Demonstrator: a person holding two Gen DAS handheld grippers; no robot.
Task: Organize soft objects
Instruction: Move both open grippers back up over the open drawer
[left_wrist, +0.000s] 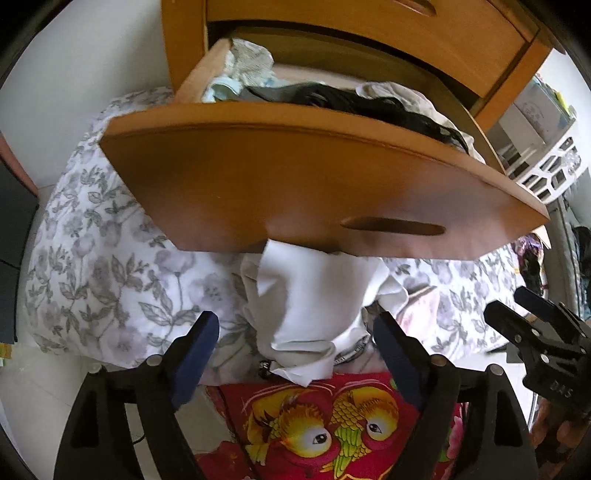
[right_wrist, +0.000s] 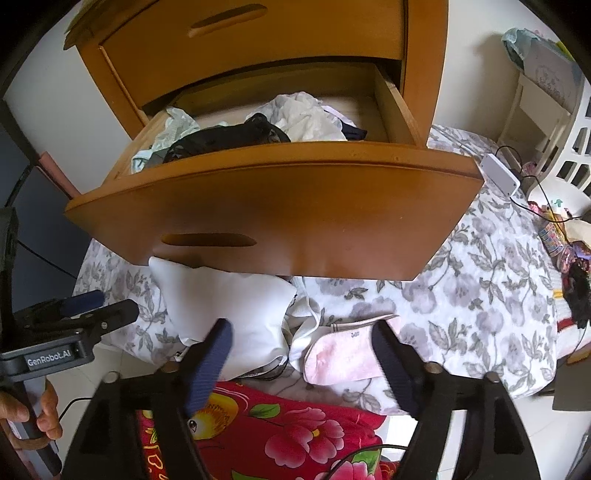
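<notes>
- Your left tongs (left_wrist: 295, 354) stand wide apart and grip nothing; the white garment (left_wrist: 306, 314) lies between the pads, at 12 o'clock from the wrist.
- Your right tongs (right_wrist: 303, 354) are also spread wide and empty. The pink sock (right_wrist: 343, 350) sits between the fingers toward 1 o'clock, the white garment toward 11 o'clock.
- Both items rest on the floral bed cover (right_wrist: 461, 306), just below the open drawer's front (right_wrist: 280, 218); whether the white garment touches that front, you cannot tell.
- Done so far, as judged: the drawer (right_wrist: 391, 107) is pulled out and already holds several pieces, among them a black garment (right_wrist: 229, 138), a white crumpled cloth (right_wrist: 306, 118) and a pale lace piece (right_wrist: 173, 129), heaped loosely, not folded.
- Left to do: the sock and white garment are still outside. More fabric lies at 3 o'clock on the bed's far edge; too small to identify.
- Estimate: midway, no grasp begun.
</notes>
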